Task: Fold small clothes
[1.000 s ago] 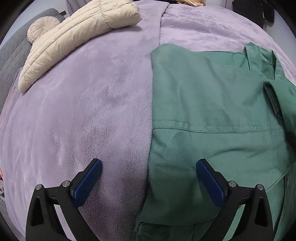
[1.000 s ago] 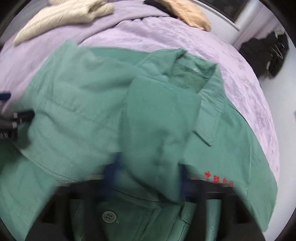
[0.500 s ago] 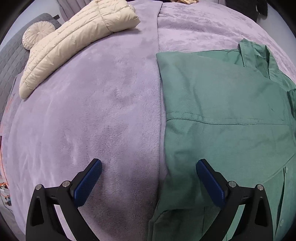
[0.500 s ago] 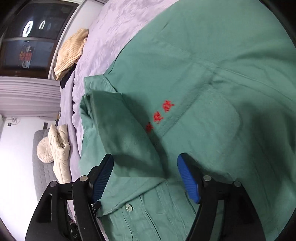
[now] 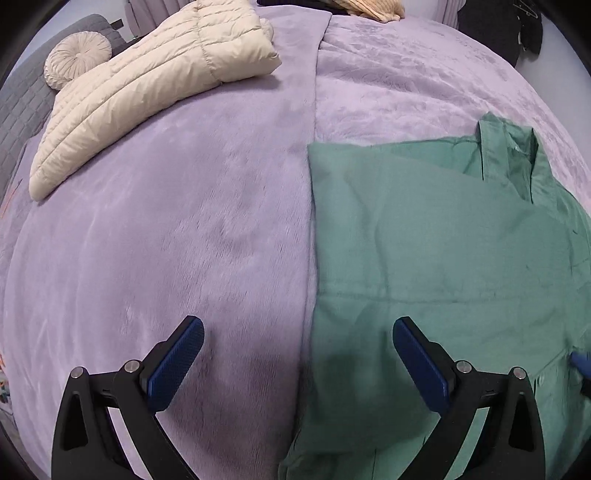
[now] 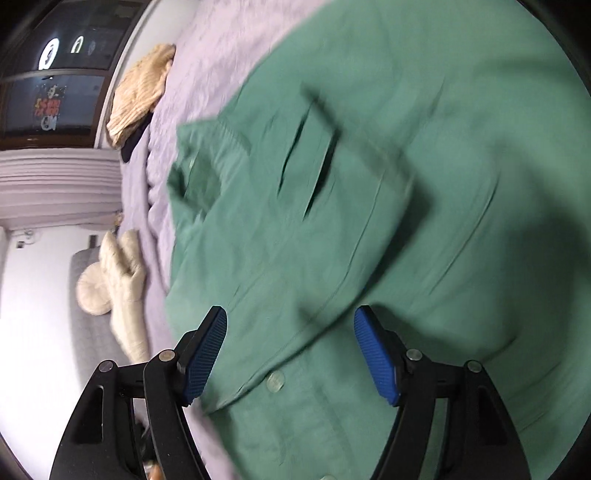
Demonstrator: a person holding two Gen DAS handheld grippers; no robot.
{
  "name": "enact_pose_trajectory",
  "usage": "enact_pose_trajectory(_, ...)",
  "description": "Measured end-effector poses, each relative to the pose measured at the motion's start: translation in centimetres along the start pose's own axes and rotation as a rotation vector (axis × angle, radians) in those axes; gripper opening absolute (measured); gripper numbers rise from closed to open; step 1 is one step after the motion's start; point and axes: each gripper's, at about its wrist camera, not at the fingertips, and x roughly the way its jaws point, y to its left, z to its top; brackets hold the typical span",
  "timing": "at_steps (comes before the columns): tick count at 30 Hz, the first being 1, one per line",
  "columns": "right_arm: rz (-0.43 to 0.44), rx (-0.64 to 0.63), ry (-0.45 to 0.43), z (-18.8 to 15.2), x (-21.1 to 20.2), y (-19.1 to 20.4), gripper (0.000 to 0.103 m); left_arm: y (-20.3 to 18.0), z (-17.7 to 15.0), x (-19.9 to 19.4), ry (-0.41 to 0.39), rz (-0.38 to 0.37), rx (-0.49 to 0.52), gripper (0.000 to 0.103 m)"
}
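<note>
A green button-up shirt [image 5: 436,251] lies flat on the purple bedspread [image 5: 166,240], its left side folded in to a straight edge and its collar at the far right. My left gripper [image 5: 297,354] is open and empty, hovering over that folded edge. My right gripper [image 6: 290,350] is open and empty above the shirt [image 6: 369,184], near a pale button [image 6: 275,381]; this view is blurred and rotated. A blue fingertip of the right gripper [image 5: 580,361] shows at the right edge of the left wrist view.
A cream puffer jacket [image 5: 147,85] and a round cream cushion [image 5: 77,59] lie at the bed's far left. A tan knit garment [image 5: 369,7] lies at the far edge, also in the right wrist view [image 6: 142,92]. Dark clothes [image 5: 498,26] hang at the far right.
My right gripper let go of the shirt part it held, swung round sideways and moved across the shirt front. My left gripper drew back slightly, so the shirt sits lower and further right in view.
</note>
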Motion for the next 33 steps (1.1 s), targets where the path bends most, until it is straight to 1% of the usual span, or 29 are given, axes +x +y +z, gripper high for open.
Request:
enact_pose_trajectory(2,0.071,-0.006,0.07,-2.3,2.5,1.3,0.075,-0.2,2.2,0.9,-0.006,-0.017,-0.005,0.102)
enact_pose_trajectory(4,0.153,0.007,0.149,-4.8,5.5,2.5,0.075,-0.8,4.2,2.4,0.024,-0.051,-0.002,0.102)
enact_pose_trajectory(7,0.225,0.024,0.244,-8.0,9.8,4.5,0.075,-1.4,6.2,4.5,0.054,-0.054,-0.01,0.102)
enact_pose_trajectory(8,0.233,0.018,0.266,-8.9,11.3,5.2,0.075,-1.4,6.8,5.2,0.057,-0.057,-0.01,0.092)
enact_pose_trajectory(9,0.23,0.014,0.281,-9.6,12.7,5.8,0.075,-1.4,7.2,5.6,0.063,-0.06,-0.012,0.078)
enact_pose_trajectory(10,0.23,0.019,0.284,-10.1,13.9,6.2,0.075,-1.3,7.5,5.8,0.068,-0.057,-0.013,0.07)
enact_pose_trajectory(11,0.23,0.03,0.28,-10.3,14.7,6.5,0.074,-1.2,7.7,5.8,0.064,-0.057,-0.01,0.046)
enact_pose_trajectory(12,0.229,0.047,0.269,-10.3,15.5,6.6,0.056,-1.2,8.0,5.7,0.062,-0.081,0.003,0.009)
enact_pose_trajectory(13,0.223,0.066,0.27,-10.3,16.1,6.5,0.032,-0.9,8.3,5.6,0.071,-0.101,0.008,0.009)
enact_pose_trajectory(14,0.224,0.099,0.277,-10.5,16.5,6.3,0.003,-0.5,8.5,5.2,0.067,-0.124,0.012,0.009)
enact_pose_trajectory(15,0.245,0.116,0.273,-10.7,16.6,6.4,0.003,-0.2,8.7,4.7,0.055,-0.144,0.031,0.008)
enact_pose_trajectory(16,0.251,0.094,0.273,-11.2,16.6,6.9,0.002,0.1,8.8,4.3,0.043,-0.146,0.055,0.008)
enact_pose_trajectory(17,0.25,0.069,0.273,-11.6,16.7,7.4,0.002,0.4,8.9,4.1,0.03,-0.134,0.084,0.001)
enact_pose_trajectory(19,0.243,0.058,0.294,-12.9,17.7,7.6,0.002,0.7,8.8,4.6,0.036,-0.086,0.129,0.001)
enact_pose_trajectory(21,0.205,0.067,0.307,-13.6,18.9,7.1,0.002,1.3,8.8,5.6,0.063,-0.067,0.125,0.001)
enact_pose_trajectory(22,0.167,0.051,0.306,-13.8,19.3,6.7,0.002,1.5,8.8,5.7,0.06,-0.064,0.12,0.001)
enact_pose_trajectory(23,0.149,0.042,0.314,-13.7,19.4,6.4,0.005,1.6,8.9,5.6,0.056,-0.057,0.115,0.001)
enact_pose_trajectory(25,0.148,0.039,0.352,-13.6,19.0,6.2,0.006,1.6,9.1,5.1,0.048,-0.035,0.113,0.001)
enact_pose_trajectory(26,0.133,0.019,0.374,-13.5,18.7,6.4,0.01,1.6,9.2,4.6,0.041,-0.03,0.112,0.001)
enact_pose_trajectory(27,0.118,-0.013,0.389,-13.3,18.1,6.7,0.018,1.4,9.2,4.0,0.033,-0.029,0.11,0.001)
enact_pose_trajectory(28,0.108,-0.057,0.389,-12.9,17.0,7.0,0.023,1.4,9.4,3.2,0.021,-0.038,0.105,0.001)
enact_pose_trajectory(30,0.088,-0.133,0.346,-11.9,14.0,7.3,0.052,1.4,9.4,1.5,-0.01,-0.052,0.094,0.001)
enact_pose_trajectory(33,0.012,-0.238,0.202,-8.8,8.9,7.4,0.054,0.5,8.7,-0.8,-0.033,-0.085,0.102,0.001)
